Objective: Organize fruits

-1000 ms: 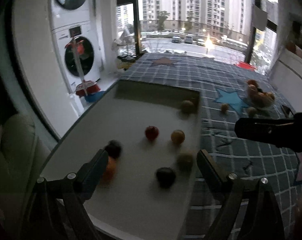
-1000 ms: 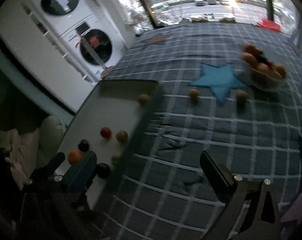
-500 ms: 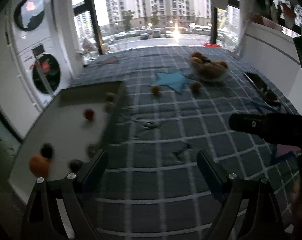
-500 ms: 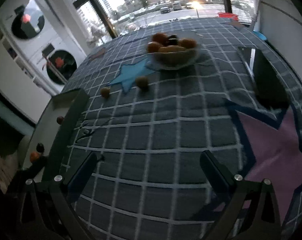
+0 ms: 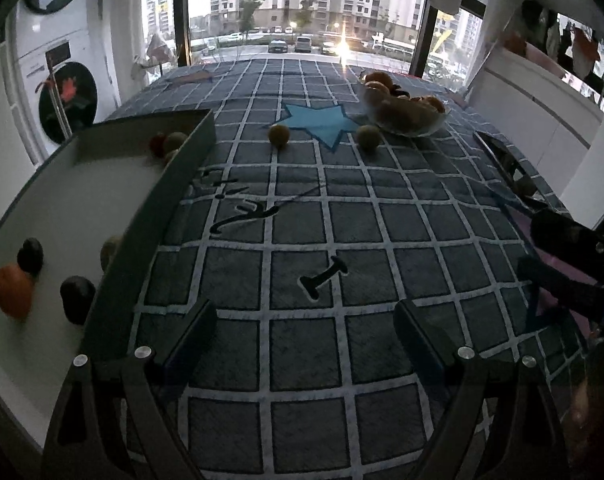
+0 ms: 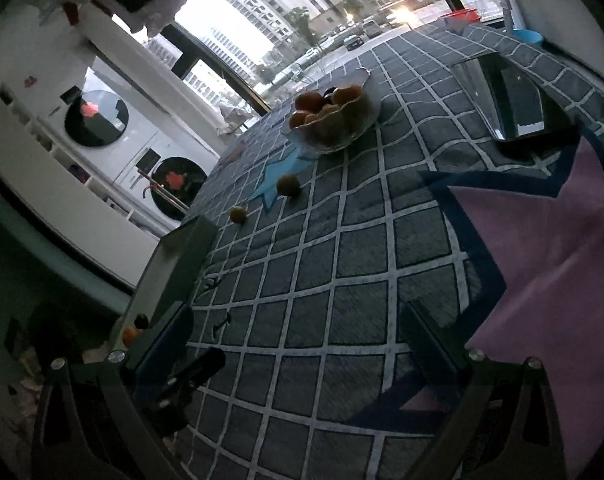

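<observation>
A glass bowl (image 5: 401, 114) piled with orange and brown fruits stands at the far side of the checked blue cloth. Two loose yellowish fruits (image 5: 279, 135) (image 5: 368, 136) lie in front of it by a blue star. A white tray (image 5: 62, 200) on the left holds an orange fruit (image 5: 13, 290), dark fruits (image 5: 77, 298) and a red one (image 5: 156, 144). My left gripper (image 5: 303, 312) hangs open over bare cloth beside the tray. My right gripper (image 6: 298, 314) is open too, with nothing between its fingers. The bowl (image 6: 329, 120) lies far ahead of it.
A glossy black tray (image 6: 513, 96) lies on the cloth at the right. A pink star patch (image 6: 541, 240) is under the right gripper's right side. Stacked washing machines (image 5: 62, 92) stand beyond the table's left edge, and windows are behind.
Both views have swung to the right, away from the white tray and onto the checked cloth. The bowl is nearer the middle now. Both grippers stay open and empty.
</observation>
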A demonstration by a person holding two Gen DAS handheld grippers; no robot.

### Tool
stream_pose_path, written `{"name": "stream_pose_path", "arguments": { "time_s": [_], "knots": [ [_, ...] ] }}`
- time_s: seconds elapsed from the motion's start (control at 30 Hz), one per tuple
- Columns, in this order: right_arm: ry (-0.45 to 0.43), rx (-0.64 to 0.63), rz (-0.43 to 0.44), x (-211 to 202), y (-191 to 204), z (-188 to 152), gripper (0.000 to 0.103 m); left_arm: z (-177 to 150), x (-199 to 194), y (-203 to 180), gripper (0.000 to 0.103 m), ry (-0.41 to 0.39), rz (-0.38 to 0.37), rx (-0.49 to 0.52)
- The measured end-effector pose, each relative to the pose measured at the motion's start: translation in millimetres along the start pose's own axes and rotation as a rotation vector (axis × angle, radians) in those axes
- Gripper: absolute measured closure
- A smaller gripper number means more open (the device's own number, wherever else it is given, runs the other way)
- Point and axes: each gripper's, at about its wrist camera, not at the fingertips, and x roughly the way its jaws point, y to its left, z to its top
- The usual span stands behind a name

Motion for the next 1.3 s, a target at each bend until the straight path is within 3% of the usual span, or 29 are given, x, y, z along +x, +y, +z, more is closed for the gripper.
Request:
{"name": "stream_pose_path", "arguments": {
  "time_s": [1.3],
  "knots": [
    [-0.005,-0.025,-0.006,-0.4,0.4,-2.4,0.0,-4.5,-1.4,-6.2,0.012,-0.011,-0.026,0.047]
  ]
}}
